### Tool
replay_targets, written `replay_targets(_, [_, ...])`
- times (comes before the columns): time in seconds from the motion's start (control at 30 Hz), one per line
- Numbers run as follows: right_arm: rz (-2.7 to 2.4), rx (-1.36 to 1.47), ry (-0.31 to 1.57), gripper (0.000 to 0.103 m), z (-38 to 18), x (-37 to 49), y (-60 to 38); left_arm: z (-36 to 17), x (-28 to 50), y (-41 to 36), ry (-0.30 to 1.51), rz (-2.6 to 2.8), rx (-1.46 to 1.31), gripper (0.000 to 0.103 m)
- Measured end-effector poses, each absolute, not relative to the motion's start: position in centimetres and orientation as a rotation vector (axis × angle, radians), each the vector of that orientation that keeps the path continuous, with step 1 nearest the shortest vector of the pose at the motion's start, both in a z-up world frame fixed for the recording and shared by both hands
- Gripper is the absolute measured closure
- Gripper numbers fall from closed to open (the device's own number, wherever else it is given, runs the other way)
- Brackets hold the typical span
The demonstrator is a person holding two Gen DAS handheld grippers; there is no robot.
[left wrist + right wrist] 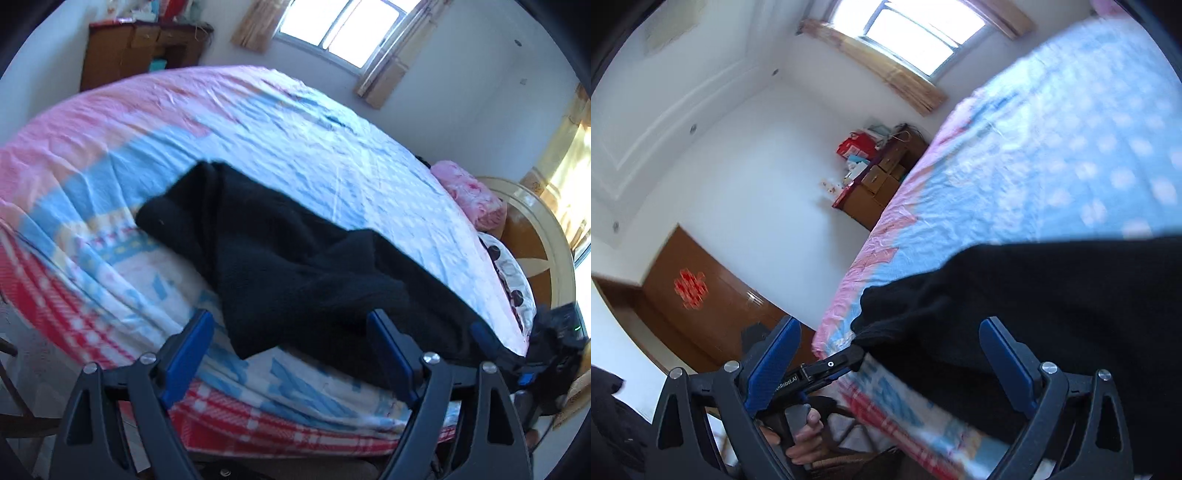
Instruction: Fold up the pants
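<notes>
Black pants [295, 266] lie rumpled across the near side of a bed [277, 122] with a pink, blue and red patterned sheet. My left gripper [291, 350] is open just above the bed's near edge, its blue pads either side of the pants' near edge. In the right wrist view the pants [1052, 314] fill the lower right. My right gripper [890, 362] is open over the pants' edge at the bed's side. The left gripper's body [827, 369] and the hand holding it show in the right wrist view. The right gripper [554, 347] shows at the left view's right edge.
A pink pillow [472, 199] and a spotted pillow [513, 277] lie by the wooden headboard [535, 236]. A wooden desk [140, 48] with boxes stands beyond the far corner. A brown wardrobe [701, 302] lines the wall. A window [343, 26] is behind the bed.
</notes>
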State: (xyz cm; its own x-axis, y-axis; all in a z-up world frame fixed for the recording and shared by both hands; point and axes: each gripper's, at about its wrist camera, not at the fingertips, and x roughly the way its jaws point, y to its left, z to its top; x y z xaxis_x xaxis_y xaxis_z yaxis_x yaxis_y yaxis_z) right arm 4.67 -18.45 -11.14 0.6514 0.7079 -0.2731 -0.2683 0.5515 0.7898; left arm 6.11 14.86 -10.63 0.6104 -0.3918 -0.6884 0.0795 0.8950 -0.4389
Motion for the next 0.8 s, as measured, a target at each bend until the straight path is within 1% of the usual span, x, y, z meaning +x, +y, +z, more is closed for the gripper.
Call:
replay_targets(0.07, [0.611, 0.834, 0.629, 0.005, -12.1, 4.5, -19.4, -9.4, 5.3, 14.4, 0.861, -0.321, -0.36, 0.016])
replay_targets(0.17, [0.588, 0.83, 0.637, 0.005, -12.8, 4.6, -20.1, -8.2, 3.9, 13.4, 0.827, -0.409, -0.355, 0.016])
replay_targets(0.27, [0.614, 0.864, 0.631, 0.005, -13.2, 4.6, -20.8, -9.1, 3.9, 11.0, 0.894, -0.486, -0.361, 0.016])
replay_targets(0.37, [0.63, 0.86, 0.622, 0.005, -13.2, 4.7, -21.0, -11.4, 5.4, 10.2, 0.98, -0.542, -0.519, 0.017])
replay_targets(0.47, [0.63, 0.882, 0.608, 0.005, -12.7, 4.4, -21.7, -13.0, 6.7, 10.1, 0.997, -0.515, -0.649, 0.017])
replay_targets(0.6, [0.599, 0.841, 0.58, 0.005, -11.6, 3.8, -22.1, -13.3, 8.5, 10.2, 0.937, -0.413, -0.678, 0.018])
replay_targets(0.77, [0.559, 0.854, 0.593, 0.005, -12.3, 3.5, -22.3, -14.2, 10.8, 13.4, 0.874, -0.279, -0.872, 0.021])
replay_targets(0.8, [0.549, 0.852, 0.601, 0.005, -12.5, 3.3, -22.4, -14.5, 11.1, 14.0, 0.867, -0.259, -0.899, 0.024])
